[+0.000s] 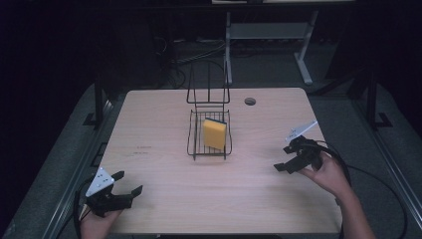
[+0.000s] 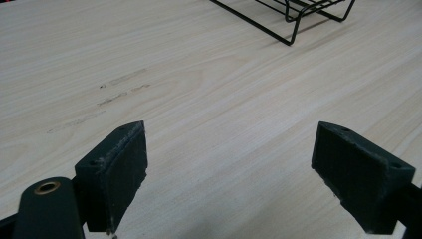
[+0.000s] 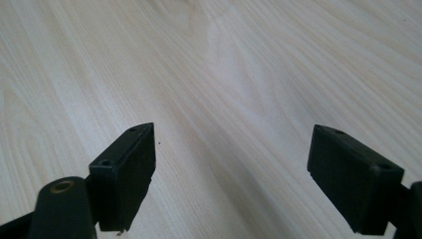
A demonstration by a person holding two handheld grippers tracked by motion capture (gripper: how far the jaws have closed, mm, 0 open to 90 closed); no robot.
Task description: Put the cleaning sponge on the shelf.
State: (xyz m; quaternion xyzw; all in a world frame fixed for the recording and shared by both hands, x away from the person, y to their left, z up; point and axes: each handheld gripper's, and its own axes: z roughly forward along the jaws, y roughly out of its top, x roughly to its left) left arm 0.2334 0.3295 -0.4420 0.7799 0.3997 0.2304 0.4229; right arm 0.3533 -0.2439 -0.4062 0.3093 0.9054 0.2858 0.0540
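Jaws on your left gripper (image 1: pixel 127 182) stand wide apart at seven o'clock on the wooden table (image 1: pixel 164 199), with nothing between them. Your right gripper (image 1: pixel 283 166), at four o'clock, is spread just as wide over bare wood. At the centre, the yellow sponge (image 1: pixel 215 133) leans inside the black wire basket (image 1: pixel 193 142).

Pale matt wood-grain table (image 1: pixel 164 199), thin black wire rack (image 1: pixel 191 134), yellow spongy block (image 1: pixel 214 134), matt black scuffed tongs (image 2: pixel 231 164).
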